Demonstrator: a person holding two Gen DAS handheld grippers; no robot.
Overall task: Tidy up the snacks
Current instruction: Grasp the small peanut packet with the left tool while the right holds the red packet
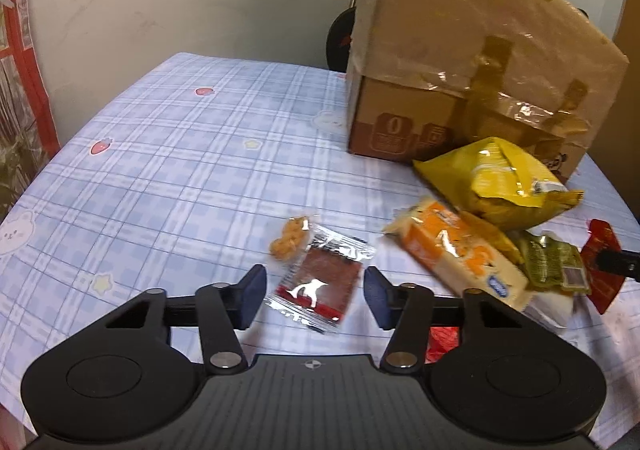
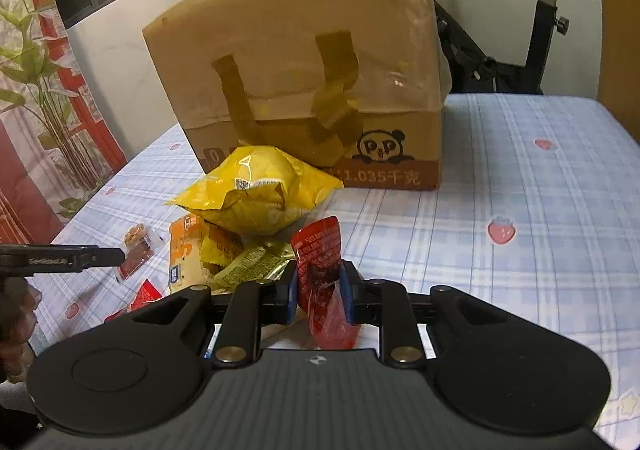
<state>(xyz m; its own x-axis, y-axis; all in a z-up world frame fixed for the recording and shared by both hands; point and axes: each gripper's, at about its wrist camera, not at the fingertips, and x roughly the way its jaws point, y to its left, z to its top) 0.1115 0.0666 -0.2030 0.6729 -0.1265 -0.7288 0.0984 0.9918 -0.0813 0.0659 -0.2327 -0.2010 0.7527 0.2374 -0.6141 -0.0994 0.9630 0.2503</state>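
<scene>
Nearest my left camera: left gripper (image 1: 315,297), jaws spread wide, nothing between them; a clear-wrapped brown snack sachet (image 1: 320,282) lies flat on the table in the gap, touching neither finger.

Items on my list, left to right in the left wrist view:
1. Checked blue tablecloth (image 1: 160,154) with strawberry, star and bear prints, covering the table.
2. Small clear packet of orange-brown pieces (image 1: 289,239), touching the far left corner of the sachet.
3. Orange-and-white biscuit pack (image 1: 460,254), lying at an angle just right of the left gripper.
4. Yellow crisp bag (image 1: 500,178), puffed, resting against the foot of the box and partly on the biscuit pack.
5. Cardboard box (image 1: 460,50), upright at the far side, flaps taped with brown and clear tape.
6. Olive-green packet (image 1: 554,262), tucked between the biscuit pack and the red pouch.
7. Red pouch (image 1: 600,250), far right edge, with a black finger across it.

Right wrist view, left to right:
8. Left gripper seen side-on at the left edge, over the sachet (image 2: 136,256).
9. Second red packet (image 2: 146,294) flat on the cloth near my camera.
10. Right gripper (image 2: 319,286), jaws narrowed and clamped on the red pouch (image 2: 320,274), which stands upright between the blue pads, its top above them.
11. Panda logo on the box (image 2: 304,70); exercise bike (image 2: 520,62) behind.
</scene>
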